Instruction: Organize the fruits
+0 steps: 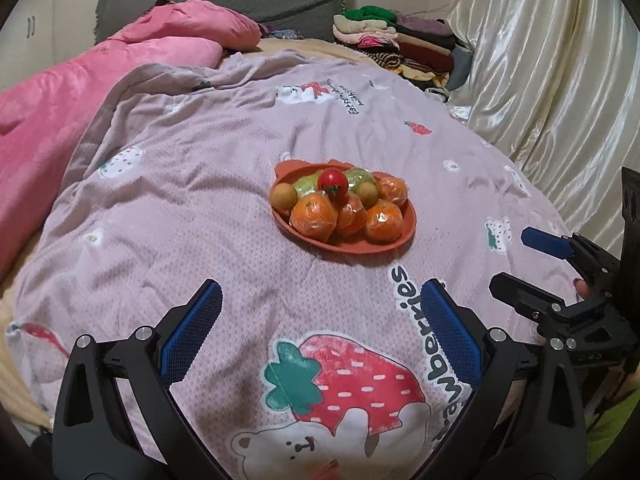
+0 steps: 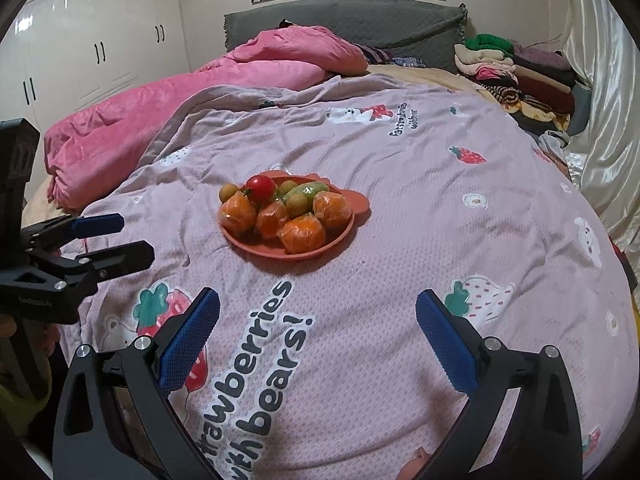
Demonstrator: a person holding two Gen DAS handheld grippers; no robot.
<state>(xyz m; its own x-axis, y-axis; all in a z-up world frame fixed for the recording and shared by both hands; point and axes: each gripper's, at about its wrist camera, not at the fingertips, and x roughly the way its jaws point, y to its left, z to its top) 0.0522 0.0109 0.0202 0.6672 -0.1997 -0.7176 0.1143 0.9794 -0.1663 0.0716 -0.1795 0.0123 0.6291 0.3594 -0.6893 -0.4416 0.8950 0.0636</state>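
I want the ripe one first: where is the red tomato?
In both views the red tomato sits atop the fruit pile at the back of the orange plate, above the wrapped oranges.

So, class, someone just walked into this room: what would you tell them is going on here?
A person holds a gripper in each hand over a bed covered by a strawberry-print blanket. Both the left gripper and the right gripper are open and empty, pointed toward an orange plate piled with wrapped oranges, a red tomato and other small fruit. Nothing has been picked up yet.
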